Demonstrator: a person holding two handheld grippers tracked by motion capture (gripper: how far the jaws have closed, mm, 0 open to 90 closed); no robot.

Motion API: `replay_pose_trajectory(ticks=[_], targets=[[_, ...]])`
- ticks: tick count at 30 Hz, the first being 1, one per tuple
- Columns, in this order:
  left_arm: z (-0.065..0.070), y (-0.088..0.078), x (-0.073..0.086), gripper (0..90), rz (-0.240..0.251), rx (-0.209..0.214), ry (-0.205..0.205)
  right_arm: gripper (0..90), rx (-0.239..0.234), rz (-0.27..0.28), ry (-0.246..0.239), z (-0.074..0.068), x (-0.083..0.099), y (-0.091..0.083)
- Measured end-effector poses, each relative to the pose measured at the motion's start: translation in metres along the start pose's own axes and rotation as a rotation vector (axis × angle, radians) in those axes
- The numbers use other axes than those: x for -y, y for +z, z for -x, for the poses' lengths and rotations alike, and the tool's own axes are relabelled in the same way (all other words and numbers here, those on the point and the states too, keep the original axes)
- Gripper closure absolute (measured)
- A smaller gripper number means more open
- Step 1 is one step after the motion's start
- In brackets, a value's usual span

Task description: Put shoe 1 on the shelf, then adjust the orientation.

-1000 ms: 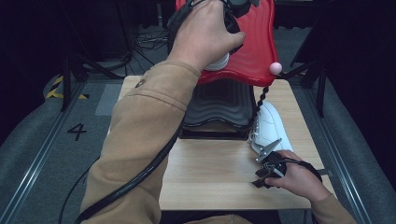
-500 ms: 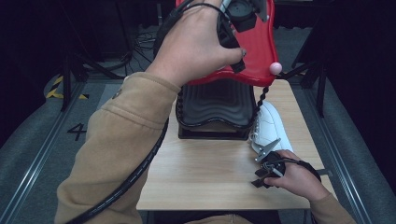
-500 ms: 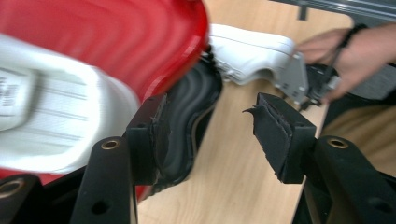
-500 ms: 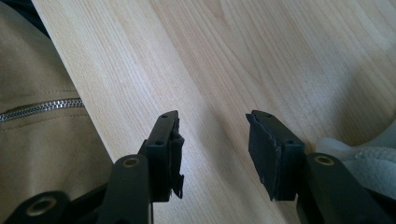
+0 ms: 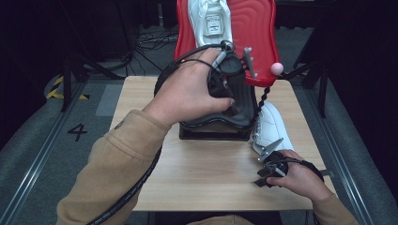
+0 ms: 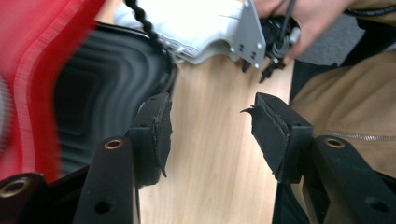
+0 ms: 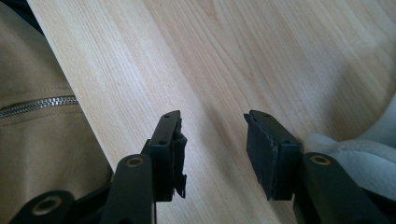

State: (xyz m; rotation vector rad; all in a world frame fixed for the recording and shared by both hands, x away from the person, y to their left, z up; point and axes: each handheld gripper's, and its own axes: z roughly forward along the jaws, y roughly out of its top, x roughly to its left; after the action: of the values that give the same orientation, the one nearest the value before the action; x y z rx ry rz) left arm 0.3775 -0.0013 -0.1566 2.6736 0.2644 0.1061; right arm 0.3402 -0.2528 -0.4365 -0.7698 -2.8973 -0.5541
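Wooden table, left gripper apart over black case, right gripper apart beside white shoe

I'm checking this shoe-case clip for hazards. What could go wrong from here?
1. The open left tongs hang beside the black ribbed tray under the raised red ribbed lid; the lid could drop onto the hand.
2. The twisted black cord runs between lid and tray, close to the loose white sneaker, and could snag it.
3. The open right tongs hover over the light wooden table beside that sneaker and might nudge it off the edge.
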Motion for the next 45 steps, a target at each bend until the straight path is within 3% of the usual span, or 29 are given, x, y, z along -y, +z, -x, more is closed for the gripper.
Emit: replay_pose_trajectory(ticks=[3,7,14,15,16,17,18,24,26,31,35,41,45], targets=[[0.001,0.018,0.019,48.3,0.003,0.043,0.012,59.0,0.003,-0.012,-0.023,0.001,0.001,-0.002],[0.004,0.033,0.032,48.6,0.012,0.057,0.011,62.8,0.015,0.006,-0.048,0.002,0.001,-0.006],[0.024,0.076,0.069,48.3,0.037,0.102,0.009,67.9,0.01,0.016,-0.059,0.002,0.001,-0.015],[0.026,0.082,0.075,48.4,0.037,0.102,-0.003,72.0,0.007,0.012,-0.057,0.003,0.001,-0.018],[0.028,0.095,0.086,48.4,0.019,0.101,-0.042,74.0,0.005,0.008,-0.054,0.003,0.001,-0.019],[0.028,0.095,0.086,48.6,0.019,0.101,-0.042,74.0,0.005,0.008,-0.054,0.003,0.001,-0.019],[0.027,0.107,0.098,49.1,0.009,0.112,-0.064,78.9,0.001,0.005,-0.057,0.003,0.001,-0.022],[0.027,0.132,0.12,48.3,-0.002,0.132,-0.113,82.4,0.003,0.007,-0.077,0.003,0.001,-0.029],[0.029,0.14,0.128,47.2,0.016,0.158,-0.121,83.5,0.004,0.029,-0.082,0.004,0.002,-0.033],[0.025,0.151,0.136,45.3,-0.02,0.134,-0.144,88.8,0.033,0.093,-0.113,0.006,0.005,-0.045],[0.023,0.152,0.14,44.4,-0.01,0.148,-0.155,89.2,0.049,0.128,-0.113,0.008,0.007,-0.058],[0.021,0.156,0.146,43.7,-0.008,0.168,-0.172,89.1,0.075,0.116,-0.107,0.017,0.009,-0.074],[0.021,0.155,0.15,43.0,0.003,0.17,-0.183,89.0,0.116,0.093,-0.094,0.034,0.009,-0.088]])
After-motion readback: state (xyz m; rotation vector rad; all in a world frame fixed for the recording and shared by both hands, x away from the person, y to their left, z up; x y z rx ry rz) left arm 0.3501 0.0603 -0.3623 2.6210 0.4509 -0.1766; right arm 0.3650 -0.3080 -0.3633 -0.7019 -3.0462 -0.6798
